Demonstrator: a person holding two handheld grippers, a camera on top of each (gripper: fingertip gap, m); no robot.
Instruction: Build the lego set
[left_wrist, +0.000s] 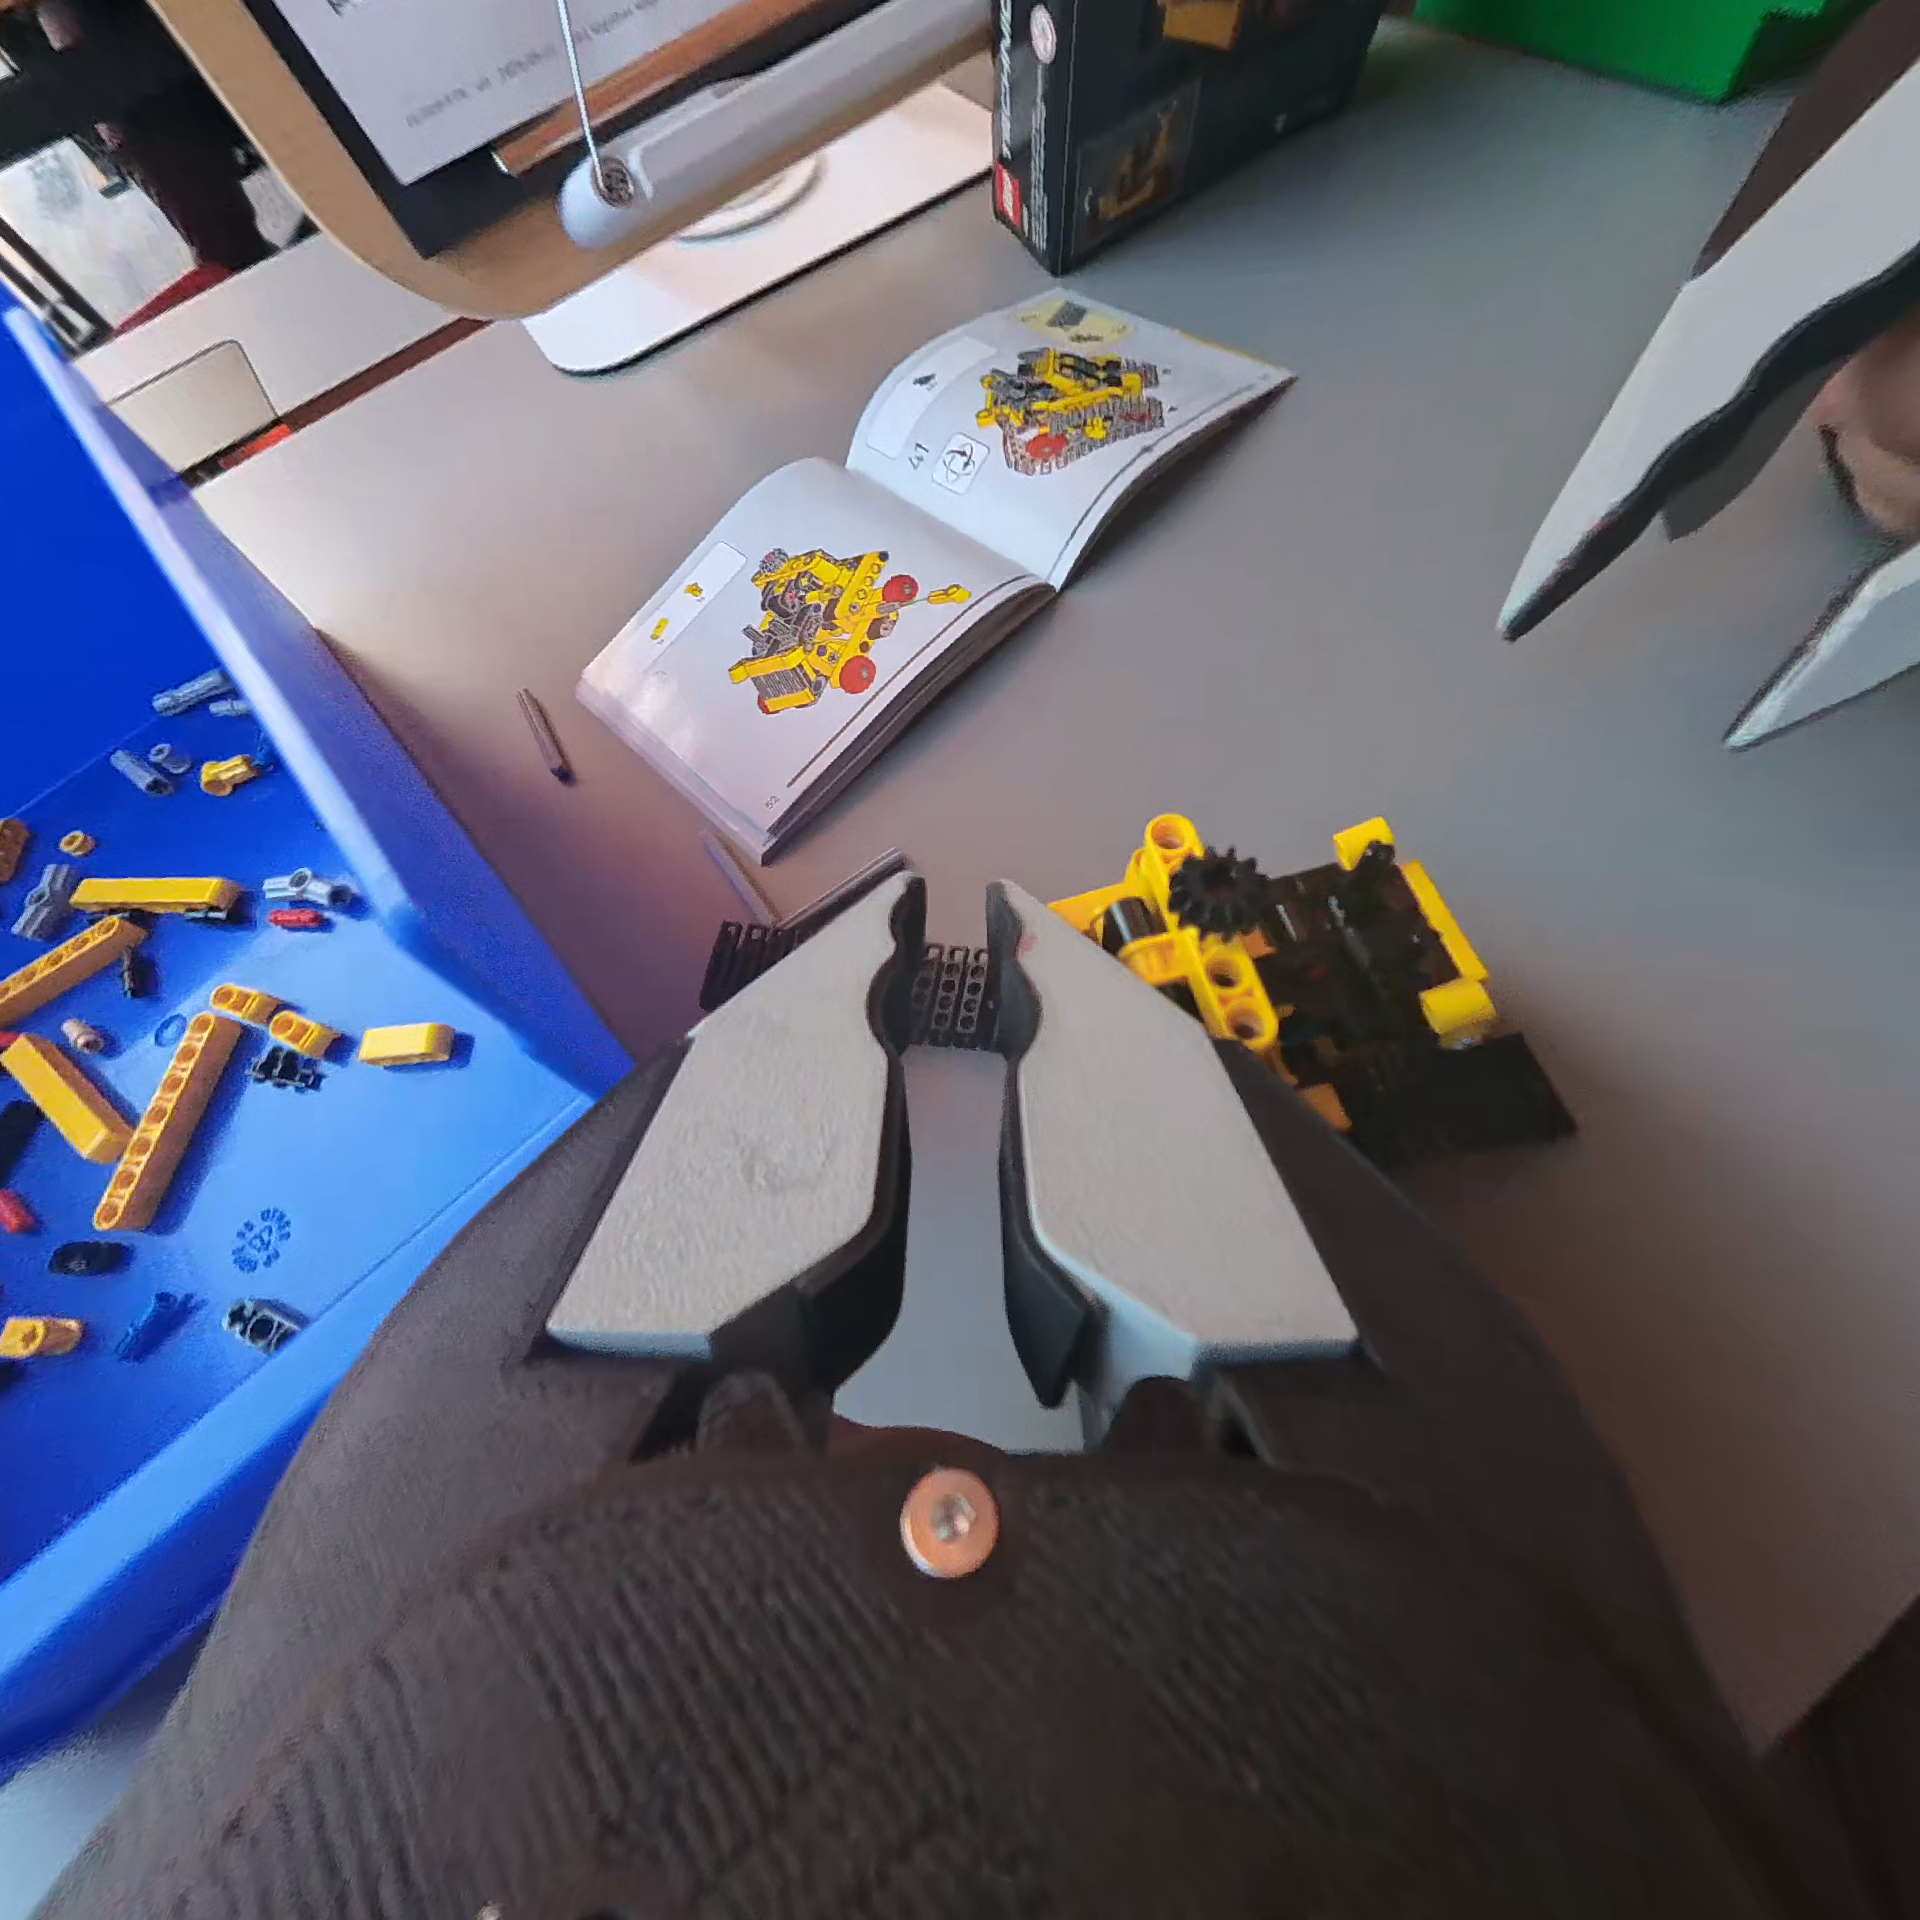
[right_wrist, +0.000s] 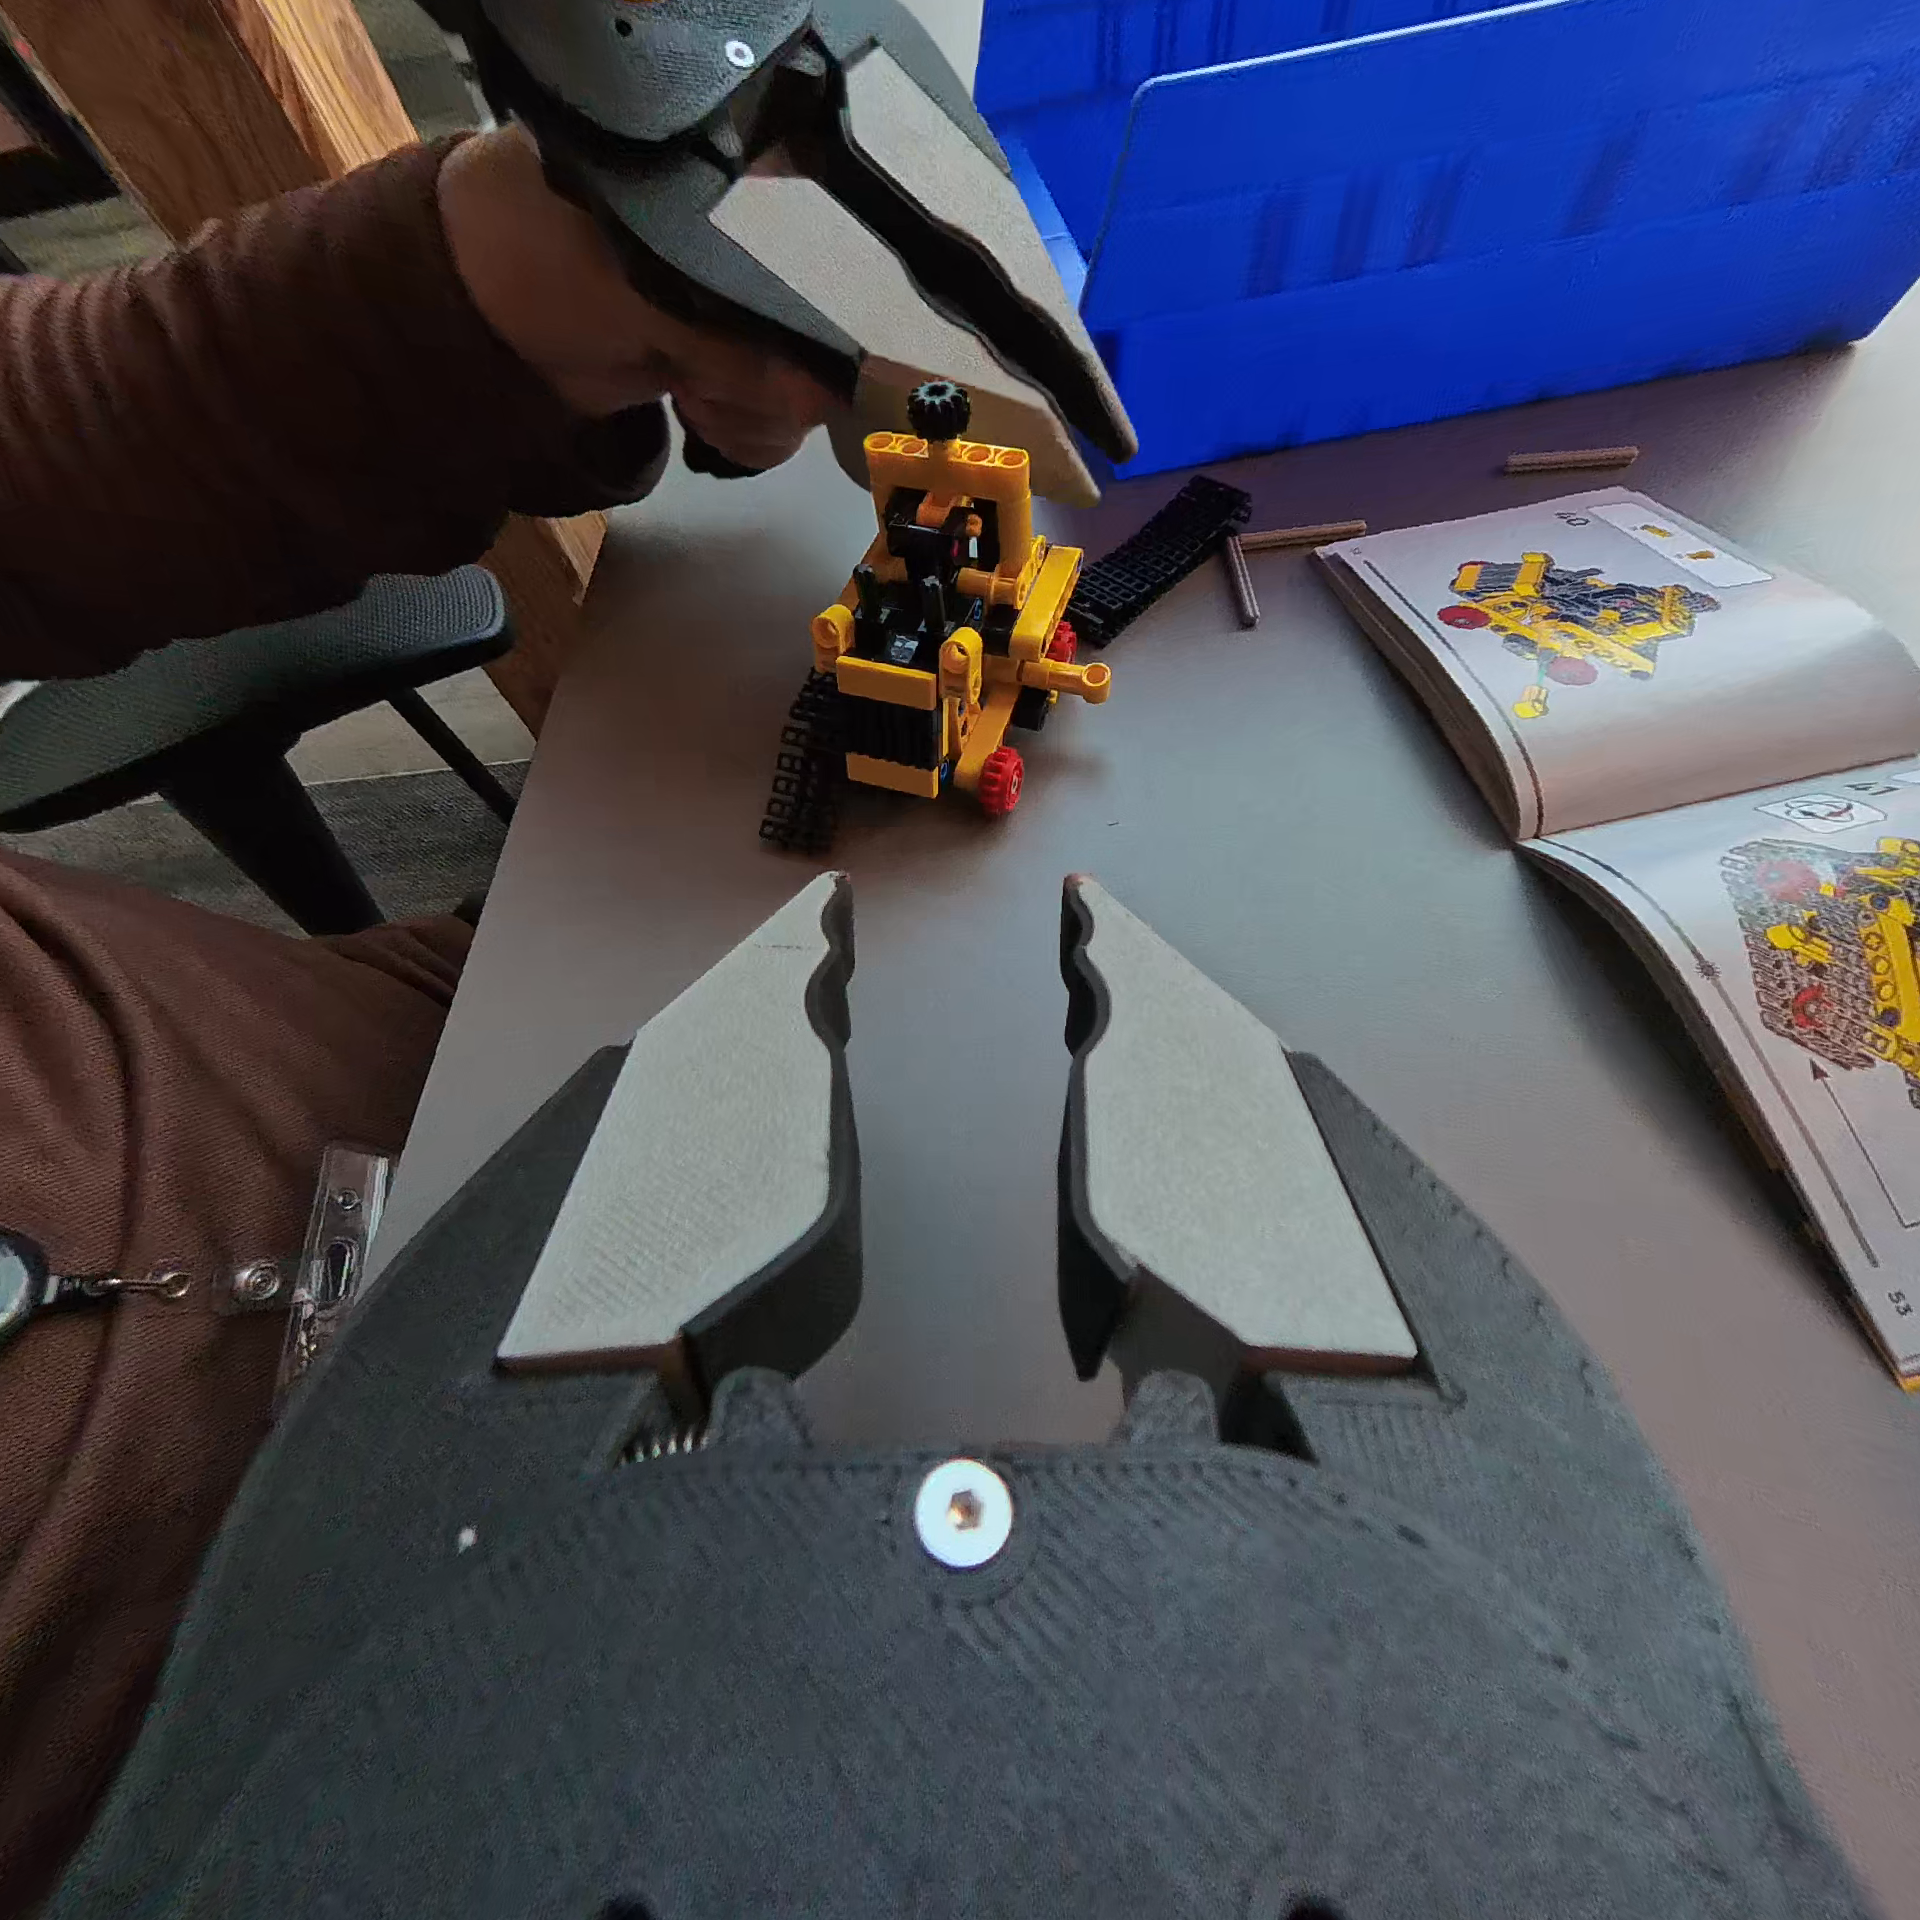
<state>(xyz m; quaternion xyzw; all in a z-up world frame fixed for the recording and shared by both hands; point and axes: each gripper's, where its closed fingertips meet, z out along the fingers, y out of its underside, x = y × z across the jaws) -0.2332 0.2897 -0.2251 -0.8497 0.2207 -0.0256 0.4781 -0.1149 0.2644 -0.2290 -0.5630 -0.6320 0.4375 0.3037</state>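
While my left claw (left_wrist: 954, 914) sits narrowed around a black track strip (left_wrist: 951, 992) on the grey surface (left_wrist: 1351, 644), just left of the yellow bulldozer model (left_wrist: 1309, 977), my right claw (right_wrist: 956, 894) hangs wide and empty, short of the model, booklet (right_wrist: 1621, 665) beside it.

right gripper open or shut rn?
Open. In the right wrist view, the right gripper shows a clear gap between its fingertips with bare table visible through it; nothing is held.

table: grey top (right_wrist: 1299, 935)
chair: black mesh office chair (right_wrist: 239, 665)
floor: grey carpet (right_wrist: 405, 821)
panel: brown wood (right_wrist: 260, 94)
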